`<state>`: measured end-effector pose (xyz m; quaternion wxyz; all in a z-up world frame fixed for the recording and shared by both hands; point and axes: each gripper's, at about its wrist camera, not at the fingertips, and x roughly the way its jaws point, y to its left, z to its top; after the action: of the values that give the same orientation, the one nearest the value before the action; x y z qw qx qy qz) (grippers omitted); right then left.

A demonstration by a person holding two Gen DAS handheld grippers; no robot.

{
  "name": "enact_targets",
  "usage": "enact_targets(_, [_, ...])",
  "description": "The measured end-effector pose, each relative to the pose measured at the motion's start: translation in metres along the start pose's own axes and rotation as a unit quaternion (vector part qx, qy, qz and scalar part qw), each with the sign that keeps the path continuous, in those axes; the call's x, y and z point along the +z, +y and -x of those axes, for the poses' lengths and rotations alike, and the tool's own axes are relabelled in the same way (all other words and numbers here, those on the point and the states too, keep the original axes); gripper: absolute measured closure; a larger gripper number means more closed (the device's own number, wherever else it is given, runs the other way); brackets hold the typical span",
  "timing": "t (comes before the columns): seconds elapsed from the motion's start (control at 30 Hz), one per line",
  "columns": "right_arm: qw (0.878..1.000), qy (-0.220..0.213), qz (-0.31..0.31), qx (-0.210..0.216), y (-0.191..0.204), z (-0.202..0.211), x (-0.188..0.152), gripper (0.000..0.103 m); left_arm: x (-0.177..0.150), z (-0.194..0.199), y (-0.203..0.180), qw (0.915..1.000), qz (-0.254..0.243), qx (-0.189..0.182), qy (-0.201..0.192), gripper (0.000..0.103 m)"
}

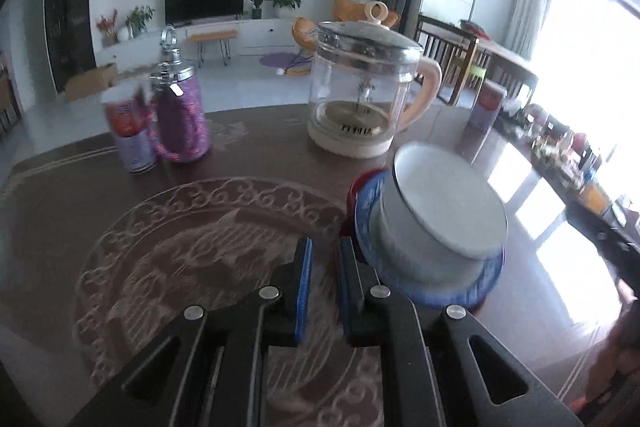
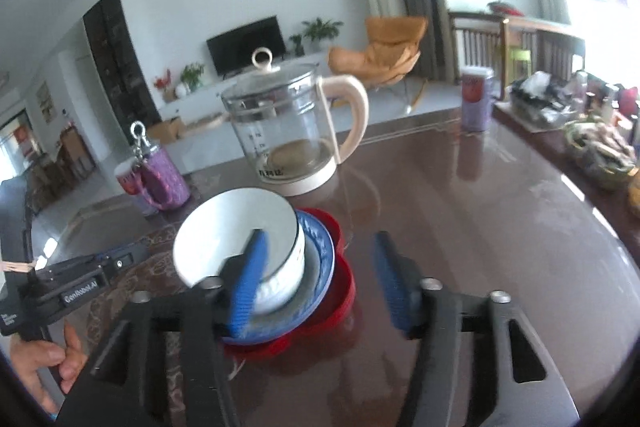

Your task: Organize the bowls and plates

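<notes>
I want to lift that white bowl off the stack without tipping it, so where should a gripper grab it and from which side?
Pinch the rim of the white bowl, one finger inside and one outside the wall. It sits upright in the blue plate, mouth open, too wide to straddle. Probably come from the near side, where the open right gripper is; the glass kettle stands behind.

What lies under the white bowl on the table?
The bowl sits on a blue plate, which rests on a red plate. Their centres are covered.
</notes>
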<state>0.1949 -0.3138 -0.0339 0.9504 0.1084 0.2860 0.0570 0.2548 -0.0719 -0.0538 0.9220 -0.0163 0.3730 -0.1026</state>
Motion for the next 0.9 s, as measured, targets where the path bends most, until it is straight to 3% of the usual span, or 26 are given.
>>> enact_targets(0.3, [0.998,0.022,-0.057,-0.027,0.002,0.058,-0.088,0.037,-0.054,0.039,-0.038,0.9976,-0.047,0.020,0.046,0.090])
enact_targets(0.47, [0.997,0.038,-0.057,-0.039,-0.002,0.067,-0.110,0.037,-0.069,0.057,-0.058,0.9964,-0.064,0.018,0.053,0.088])
enact_targets(0.53, [0.997,0.034,-0.059,-0.041,-0.004,0.071,-0.112,0.037,-0.071,0.065,-0.065,0.9962,-0.073,0.020,0.043,0.066])
enact_targets(0.57, [0.997,0.032,-0.057,-0.041,-0.002,0.073,-0.113,0.037,-0.072,0.069,-0.069,0.9964,-0.075,0.015,0.036,0.020])
enact_targets(0.6, [0.997,0.030,-0.054,-0.042,-0.002,0.075,-0.113,0.037,-0.073,0.076,-0.071,0.9970,-0.074,0.009,0.021,0.002])
enact_targets(0.67, [0.998,0.027,-0.049,-0.043,-0.001,0.078,-0.117,0.037,-0.072,0.088,-0.076,0.9964,-0.083,0.018,-0.007,0.001])
enact_targets(0.9, [0.998,0.020,-0.028,-0.056,0.011,0.085,-0.122,0.037,-0.079,0.106,-0.090,0.9920,-0.116,0.035,-0.035,0.000])
